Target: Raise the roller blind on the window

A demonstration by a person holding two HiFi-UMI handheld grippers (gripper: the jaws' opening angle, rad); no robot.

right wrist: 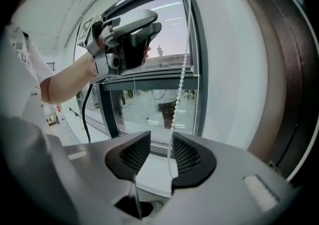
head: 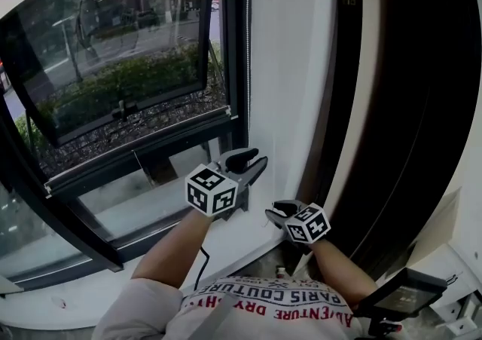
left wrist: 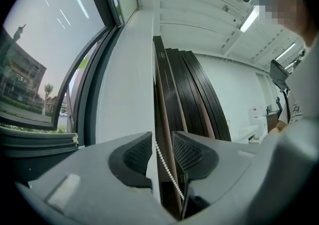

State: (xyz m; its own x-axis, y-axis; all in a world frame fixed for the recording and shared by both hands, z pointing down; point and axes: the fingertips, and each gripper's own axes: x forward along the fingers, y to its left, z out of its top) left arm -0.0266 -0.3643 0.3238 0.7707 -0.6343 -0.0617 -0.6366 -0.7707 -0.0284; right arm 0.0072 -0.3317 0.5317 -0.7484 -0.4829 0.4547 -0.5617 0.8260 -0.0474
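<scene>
A white bead chain [right wrist: 184,64] hangs beside the window frame [head: 233,44], in front of a white wall strip [head: 290,67]. My left gripper [head: 252,161] is the upper one; it points level at the wall. Its jaws stand apart with the chain [left wrist: 167,169] running slantwise through the gap, free of both pads. Just below and to the right is my right gripper [head: 273,214], tilted down. Its jaws are also apart, and the chain [right wrist: 172,141] hangs close along the right pad [right wrist: 187,154] without being pinched. I see no blind fabric over the glass.
Dark upright panels [head: 422,105] stand packed together right of the white strip. An opened window sash [head: 113,52] tilts outward at the left, with the white sill [head: 226,248] below it. A dark device [head: 403,293] sits at the lower right.
</scene>
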